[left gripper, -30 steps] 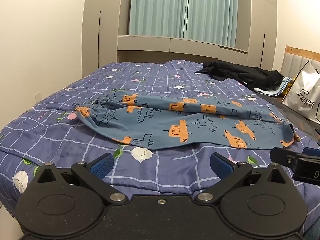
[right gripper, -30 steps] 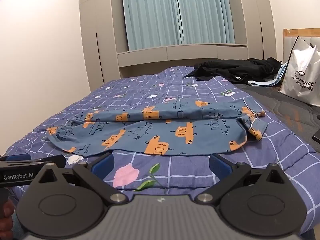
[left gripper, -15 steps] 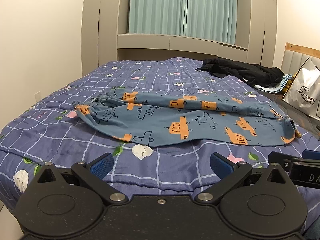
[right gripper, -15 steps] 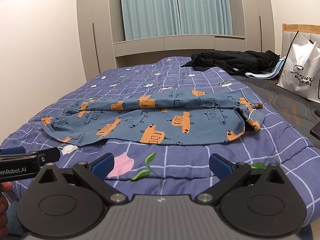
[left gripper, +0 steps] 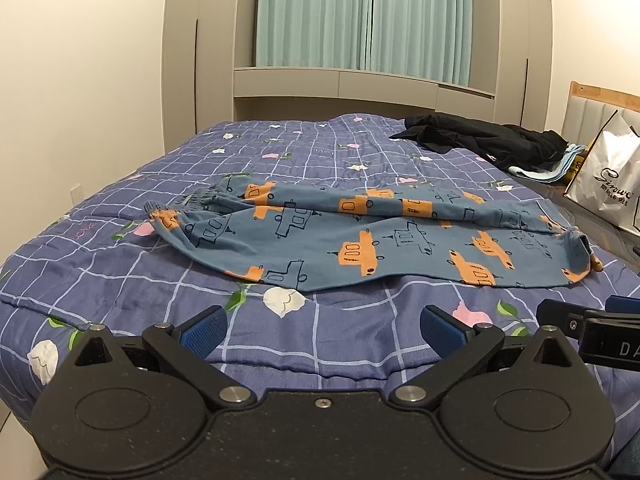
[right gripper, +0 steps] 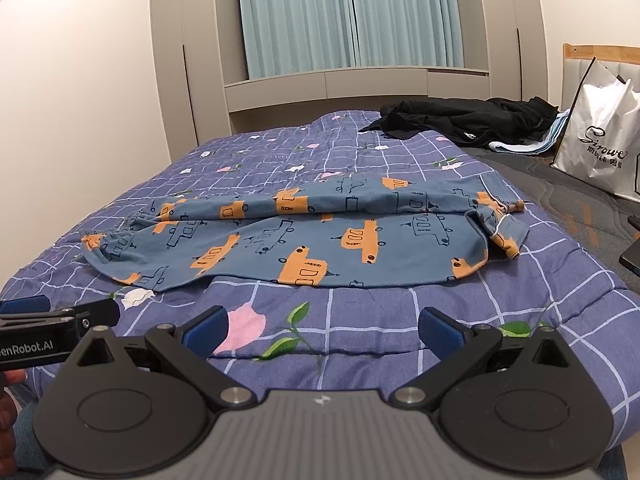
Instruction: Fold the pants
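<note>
Across most of both views, bed (left gripper: 120, 280) with purple grid quilt, flower print, fills the frame. Behind it, grey built-in wardrobe (left gripper: 208, 60) and teal curtains (left gripper: 360, 16). Blue pants (left gripper: 360, 236) with orange vehicle print lie spread flat across the middle of the bed, lengthwise left to right, waistband at the left end, leg cuffs at the right end, one leg lying partly over the other. Cuff at right folded back on itself (right gripper: 500, 232). Black clothing pile (left gripper: 480, 140) at far right of bed, well apart from pants. White shopping bag (right gripper: 600, 140) stands at right against the headboard.

Left claw (left gripper: 320, 332) released, blue pads wide apart, holding nothing, hovering over the near bed edge short of the pants. Right claw (right gripper: 322, 330) also released, empty, same height, near edge of bed. Each claw shows at the side of the other's view. Bit of a hand (right gripper: 8, 412) visible at lower left of right wrist view.
</note>
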### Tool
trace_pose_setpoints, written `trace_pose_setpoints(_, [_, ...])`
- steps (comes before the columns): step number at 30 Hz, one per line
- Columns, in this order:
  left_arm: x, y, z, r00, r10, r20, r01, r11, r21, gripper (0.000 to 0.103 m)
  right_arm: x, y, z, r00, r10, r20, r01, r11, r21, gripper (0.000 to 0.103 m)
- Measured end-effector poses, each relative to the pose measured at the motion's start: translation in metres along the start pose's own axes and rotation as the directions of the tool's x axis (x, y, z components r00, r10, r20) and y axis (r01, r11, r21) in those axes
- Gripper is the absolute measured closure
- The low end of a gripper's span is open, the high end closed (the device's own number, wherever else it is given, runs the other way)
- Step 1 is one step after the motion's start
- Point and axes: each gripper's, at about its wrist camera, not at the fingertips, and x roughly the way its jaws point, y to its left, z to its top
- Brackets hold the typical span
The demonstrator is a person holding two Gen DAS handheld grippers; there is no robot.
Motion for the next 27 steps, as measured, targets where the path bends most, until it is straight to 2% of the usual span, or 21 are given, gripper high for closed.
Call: trace_pose_setpoints(27, [-0.0002,-0.001,-0.0013,1.0,0.001,-0.003,-0.001,1.0,0.007,0.001,-0.0004,0.0003,-0.0004,1.0,-0.001,-0.005,0.001,1.0,0.0,0.0])
